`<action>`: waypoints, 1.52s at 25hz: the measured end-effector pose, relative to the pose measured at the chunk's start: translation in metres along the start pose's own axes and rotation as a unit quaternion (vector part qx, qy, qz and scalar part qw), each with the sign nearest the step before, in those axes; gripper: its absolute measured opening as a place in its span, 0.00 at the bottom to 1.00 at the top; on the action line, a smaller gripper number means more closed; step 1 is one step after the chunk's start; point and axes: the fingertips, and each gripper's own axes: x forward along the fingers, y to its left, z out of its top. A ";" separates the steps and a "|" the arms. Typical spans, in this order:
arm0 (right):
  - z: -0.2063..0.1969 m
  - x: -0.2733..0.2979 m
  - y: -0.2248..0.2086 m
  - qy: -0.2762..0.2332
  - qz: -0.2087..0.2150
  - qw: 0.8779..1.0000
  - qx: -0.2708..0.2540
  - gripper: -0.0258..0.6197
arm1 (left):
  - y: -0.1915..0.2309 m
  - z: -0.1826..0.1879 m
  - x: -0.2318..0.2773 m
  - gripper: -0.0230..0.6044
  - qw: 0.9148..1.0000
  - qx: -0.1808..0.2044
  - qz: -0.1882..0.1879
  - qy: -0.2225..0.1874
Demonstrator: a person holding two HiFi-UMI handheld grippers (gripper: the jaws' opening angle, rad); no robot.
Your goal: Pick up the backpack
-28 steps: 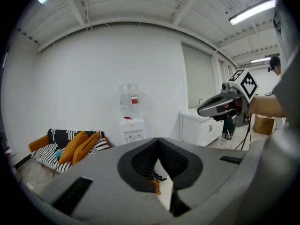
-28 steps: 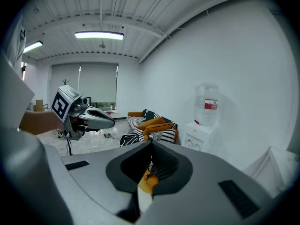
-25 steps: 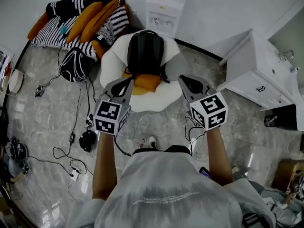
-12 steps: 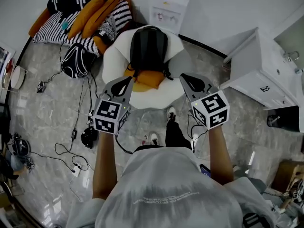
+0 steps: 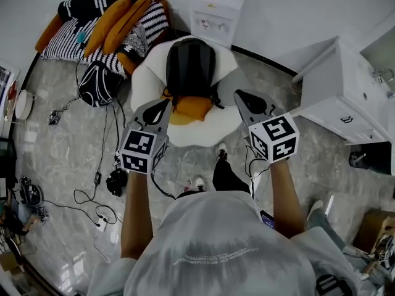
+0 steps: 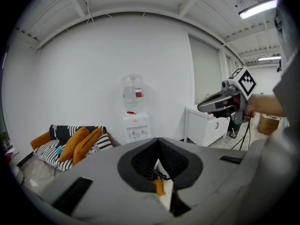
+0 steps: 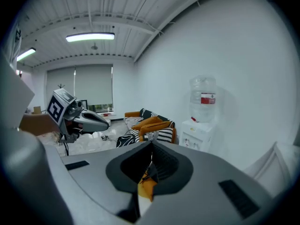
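Head view: you face the rounded white armchair [image 5: 203,131], and the black backpack [image 5: 191,66] sits on its seat, toward the back. A rust-orange cushion [image 5: 192,108] lies on the seat just in front of the backpack.

Your left gripper [image 5: 162,106] hangs over the chair's front-left edge and your right gripper [image 5: 245,98] over its front-right edge — neither touches the backpack. In the two gripper views both pairs of jaws are pressed together with nothing between them. Only a sliver of orange cushion and white seat shows past the tips.

Behind the chair, against the wall, stands a white water dispenser [image 5: 213,11]. To the chair's left lies a black-and-white striped sofa [image 5: 62,39] with orange pillows, and a black bag [image 5: 99,82] sits on the marble floor just left of the chair. A white cabinet [image 5: 336,97] stands to the chair's right.
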 end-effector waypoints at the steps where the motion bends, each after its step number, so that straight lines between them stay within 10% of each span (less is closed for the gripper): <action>1: 0.003 0.002 -0.008 -0.007 -0.003 1.000 0.006 0.04 | 0.001 0.002 0.006 0.07 1.000 0.000 0.001 0.002; 38: -0.005 0.169 -0.163 0.045 0.129 0.990 0.033 0.04 | 0.089 0.010 0.180 0.07 0.992 -0.071 0.087 0.063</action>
